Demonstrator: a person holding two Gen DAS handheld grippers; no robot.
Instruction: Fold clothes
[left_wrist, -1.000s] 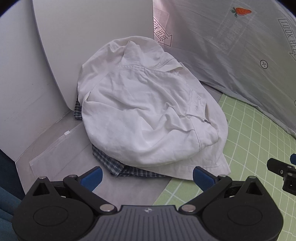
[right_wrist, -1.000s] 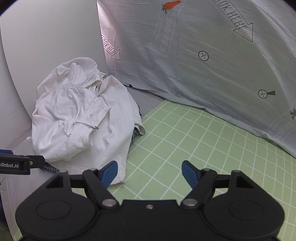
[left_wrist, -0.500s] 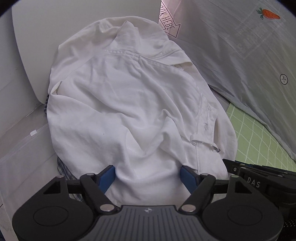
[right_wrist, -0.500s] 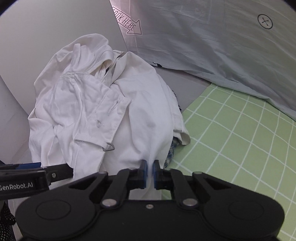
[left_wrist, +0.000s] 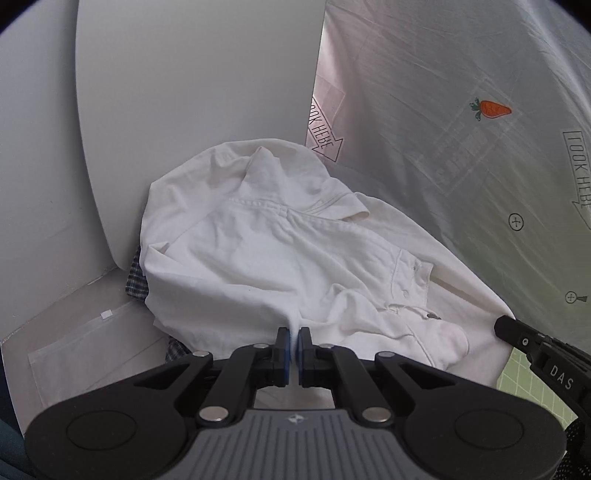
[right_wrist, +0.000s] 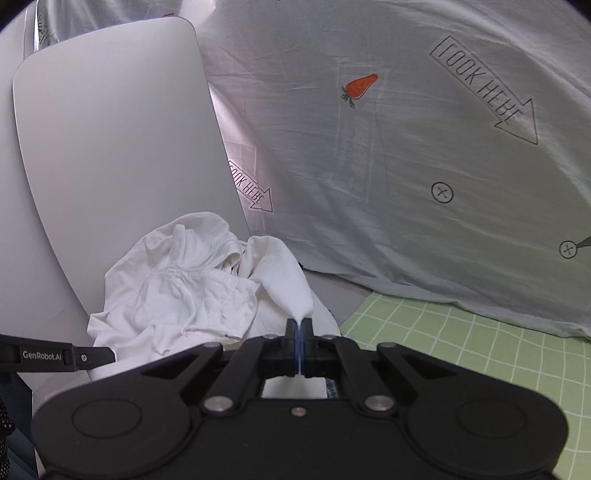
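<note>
A crumpled white shirt (left_wrist: 266, 266) lies heaped in the back left corner against a white board. My left gripper (left_wrist: 294, 338) is shut on its near hem, and the cloth rises in a small peak between the blue pads. In the right wrist view the same white shirt (right_wrist: 177, 295) is pulled up into a cone, pinched at its tip by my right gripper (right_wrist: 299, 328), which is shut on it. A checked garment (left_wrist: 137, 275) peeks out from under the white shirt. The right gripper's finger shows at the left wrist view's right edge.
A tall white board (right_wrist: 110, 155) leans behind the pile. A pale printed sheet (right_wrist: 424, 166) with carrots and arrows hangs as a backdrop. A green gridded mat (right_wrist: 461, 350) covers the table to the right. A clear plastic bag (left_wrist: 81, 343) lies at the left.
Both grippers went from open to shut on the white shirt's near edge. They first pushed in close to the pile, then drew back and up, lifting the cloth into peaks.
</note>
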